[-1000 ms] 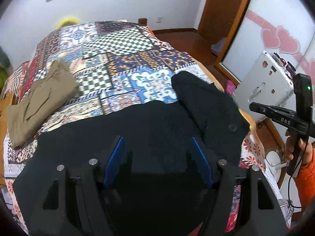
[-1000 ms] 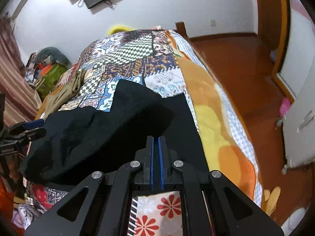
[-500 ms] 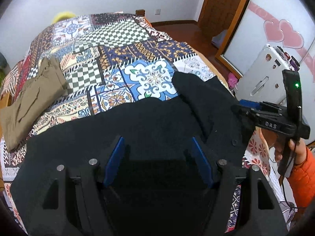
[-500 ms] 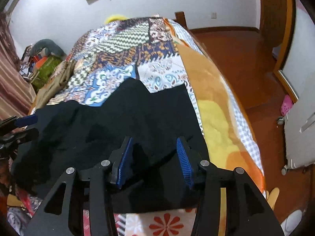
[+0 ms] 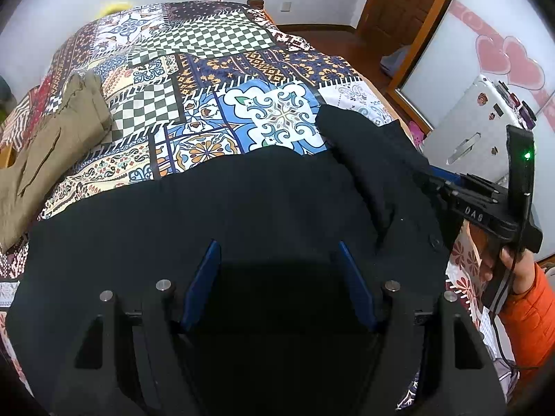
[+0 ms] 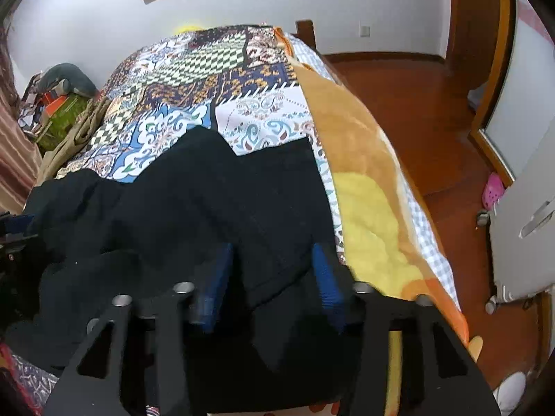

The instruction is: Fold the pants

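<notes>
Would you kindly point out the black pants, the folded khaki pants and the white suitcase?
Black pants [image 5: 242, 208]: left wrist view, on the flat middle of the fabric.
Folded khaki pants [image 5: 52, 142]: left wrist view, on the top layer.
White suitcase [image 5: 464, 131]: left wrist view, on its front shell.

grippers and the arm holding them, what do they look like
Both are black angular frames with silver pins and blue finger pads. The right gripper has a tall black handle with a green light, white lettering and a trailing dark cable. The sleeve is orange and puffy.
</notes>
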The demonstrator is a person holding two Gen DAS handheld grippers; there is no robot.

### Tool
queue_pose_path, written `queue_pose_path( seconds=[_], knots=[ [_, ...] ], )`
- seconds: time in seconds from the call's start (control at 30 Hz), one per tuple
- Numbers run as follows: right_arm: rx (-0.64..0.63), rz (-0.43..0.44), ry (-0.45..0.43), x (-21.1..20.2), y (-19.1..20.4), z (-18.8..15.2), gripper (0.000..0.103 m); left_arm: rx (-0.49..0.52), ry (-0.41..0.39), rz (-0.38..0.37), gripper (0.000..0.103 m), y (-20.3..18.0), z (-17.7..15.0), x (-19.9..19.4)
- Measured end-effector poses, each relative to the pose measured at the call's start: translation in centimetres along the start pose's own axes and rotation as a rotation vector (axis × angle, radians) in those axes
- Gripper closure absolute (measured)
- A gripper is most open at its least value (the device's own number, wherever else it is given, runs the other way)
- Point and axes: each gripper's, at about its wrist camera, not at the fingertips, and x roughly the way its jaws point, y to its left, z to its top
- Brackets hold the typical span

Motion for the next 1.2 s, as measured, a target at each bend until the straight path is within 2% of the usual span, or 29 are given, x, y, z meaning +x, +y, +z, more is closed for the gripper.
queue_pose_path(
  seconds=[0.03,0.07,0.23,0.4,0.47,0.6,0.77,0.87,0.97,1.03,1.07,1.13,1.2],
  knots=[
    [0.005,0.009,-0.006,-0.2,-0.2,0.1,0.081,0.001,0.000,0.001,0.033,0.0,0.0,0.0],
    [0.009,0.015,-0.008,-0.2,-0.2,0.2,0.084,0.002,0.000,0.003,0.033,0.0,0.0,0.0],
    [-0.037,0.009,-0.040,-1.1,0.8,0.0,0.092,0.009,0.001,0.018,0.034,0.0,0.3,-0.7],
    [-0.029,0.001,-0.101,-3.1,0.9,-0.1,0.092,0.089,-0.036,0.086,0.034,0.0,2.0,-2.6],
    [-0.010,-0.002,-0.114,-3.6,0.5,-0.2,0.092,0.121,-0.036,0.086,0.033,0.0,3.1,-2.8],
    [0.038,-0.013,-0.122,-4.4,-0.6,-1.0,0.092,0.176,0.023,0.077,0.034,0.0,5.3,-0.9],
    [0.096,-0.028,-0.087,-4.4,-1.8,-3.2,0.092,0.187,0.121,-0.005,0.034,0.1,6.8,2.7],
    [0.120,-0.027,-0.067,-4.3,-2.2,-4.3,0.092,0.206,0.137,0.018,0.034,-0.2,7.2,4.2],
    [0.139,-0.026,-0.061,-4.3,-2.4,-4.8,0.092,0.220,0.134,0.031,0.044,-0.3,7.2,5.1],
    [0.140,-0.028,-0.059,-4.5,-2.4,-4.9,0.092,0.222,0.136,0.013,0.057,-0.4,7.1,5.3],
    [0.139,-0.027,-0.058,-4.6,-2.5,-5.0,0.092,0.229,0.130,0.007,0.060,-0.5,7.0,5.3],
    [0.139,-0.027,-0.054,-4.8,-2.6,-5.0,0.092,0.264,0.101,0.019,0.074,-1.1,6.8,4.9],
    [0.143,-0.027,-0.053,-5.1,-2.6,-5.1,0.092,0.303,0.069,0.042,0.082,-1.7,6.7,4.4]
  ],
)
